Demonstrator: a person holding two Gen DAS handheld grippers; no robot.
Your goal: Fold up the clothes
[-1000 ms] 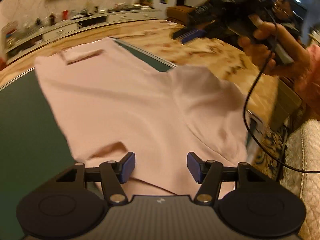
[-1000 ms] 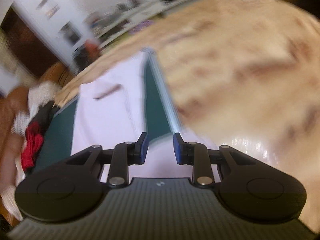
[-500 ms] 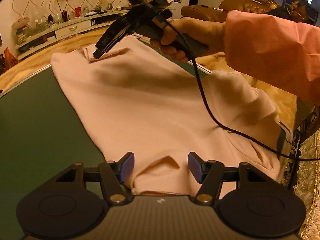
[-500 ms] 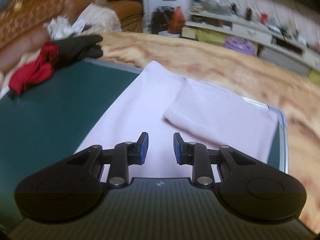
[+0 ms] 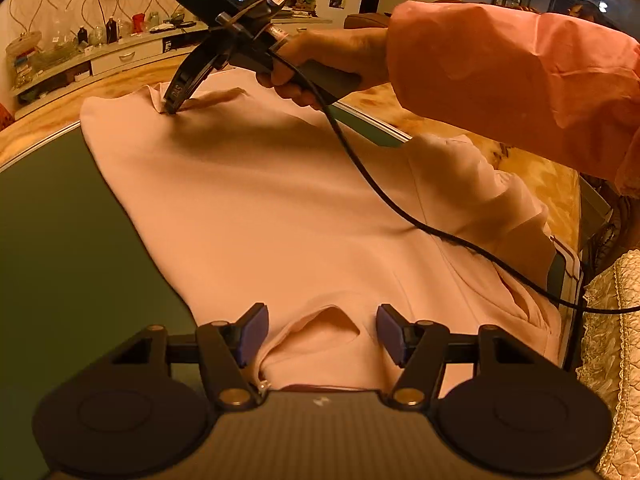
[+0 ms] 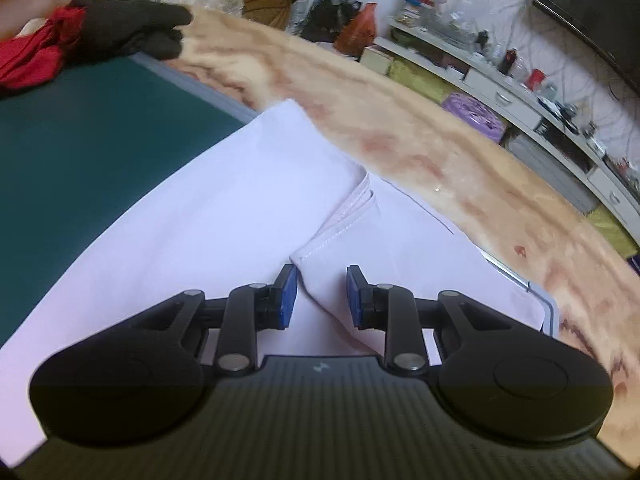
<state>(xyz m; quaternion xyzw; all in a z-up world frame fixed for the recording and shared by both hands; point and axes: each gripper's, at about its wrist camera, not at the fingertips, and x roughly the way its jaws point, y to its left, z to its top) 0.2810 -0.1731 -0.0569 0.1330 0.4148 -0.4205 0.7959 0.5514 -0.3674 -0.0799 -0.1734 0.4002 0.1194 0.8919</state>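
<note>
A pale pink shirt [image 5: 280,208] lies spread flat on the dark green mat [image 5: 60,240]. My left gripper [image 5: 318,334] is open, its blue pads on either side of a raised pucker of cloth at the shirt's near edge. In the left wrist view my right gripper [image 5: 170,106] touches down at the shirt's far corner, held by a hand in an orange sleeve [image 5: 500,76]. In the right wrist view the shirt [image 6: 192,216] looks lilac, and my right gripper [image 6: 318,296] is open with a folded-back, stitched hem [image 6: 336,228] between its pads.
A black cable [image 5: 380,196] trails from the right gripper across the shirt. Red and black clothes [image 6: 80,40] lie heaped at the mat's far corner. The marble-patterned table edge [image 6: 440,160] borders the mat. A low white cabinet [image 5: 108,60] with bottles runs along the wall.
My right gripper has swung over the shirt and come down onto the folded hem at the far corner. The left gripper has stayed open over the near-edge pucker.
</note>
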